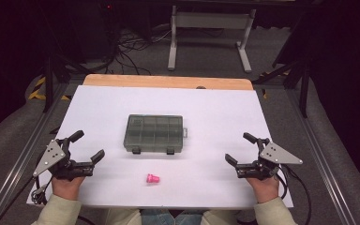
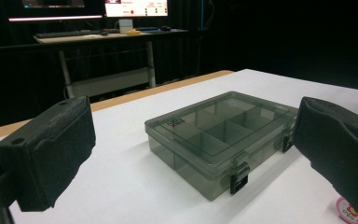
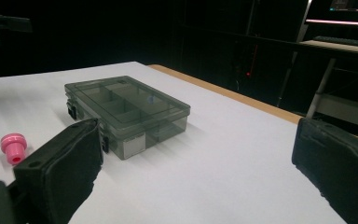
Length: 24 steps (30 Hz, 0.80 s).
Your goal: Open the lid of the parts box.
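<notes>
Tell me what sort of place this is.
Probably a lab or recording workspace, not a home: a white-topped table stands in a dark, black-curtained room, loose cables lie on the floor behind it, and a desk with lit monitors stands further back.

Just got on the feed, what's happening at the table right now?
Nothing is being handled yet. A person holds the left gripper and right gripper at the near corners of the white table, both with jaws wide open and empty. Between them sits a closed grey compartment box with its latches fastened, and a small pink plug lies in front of it.
</notes>
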Motion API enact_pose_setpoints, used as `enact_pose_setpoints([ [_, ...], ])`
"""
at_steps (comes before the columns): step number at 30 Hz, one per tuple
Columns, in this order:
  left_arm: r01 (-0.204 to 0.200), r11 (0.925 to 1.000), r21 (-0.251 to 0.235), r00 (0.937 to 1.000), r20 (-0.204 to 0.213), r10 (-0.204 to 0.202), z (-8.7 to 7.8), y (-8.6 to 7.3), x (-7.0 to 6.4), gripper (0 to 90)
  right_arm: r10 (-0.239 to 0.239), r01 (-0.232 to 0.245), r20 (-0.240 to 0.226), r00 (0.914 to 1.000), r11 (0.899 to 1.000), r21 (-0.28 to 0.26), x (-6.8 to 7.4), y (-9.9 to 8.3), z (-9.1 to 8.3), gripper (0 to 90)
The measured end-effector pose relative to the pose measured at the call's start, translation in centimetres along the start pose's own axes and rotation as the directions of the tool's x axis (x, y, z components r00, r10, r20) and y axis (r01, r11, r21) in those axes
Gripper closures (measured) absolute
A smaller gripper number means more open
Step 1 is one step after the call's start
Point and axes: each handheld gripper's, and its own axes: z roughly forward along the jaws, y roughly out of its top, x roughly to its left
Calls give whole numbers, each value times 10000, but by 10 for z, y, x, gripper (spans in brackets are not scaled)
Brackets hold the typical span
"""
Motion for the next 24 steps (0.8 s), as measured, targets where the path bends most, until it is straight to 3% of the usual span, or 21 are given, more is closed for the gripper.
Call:
enact_pose_setpoints([
  [4,-20,9999,-148,10000,-3,20,-1,0,0,4,46,-46,-6,10000,10000,-69,0,1,-1,27],
  [21,-299,9995,33,9995,-132,300,0,1,-1,4,32,-31,85,10000,10000,-49,-1,1,-2,27],
  [24,-251,9997,80,9996,-119,252,1,1,-1,4,211,-211,-7,9998,9998,22,-1,2,-1,27],
])
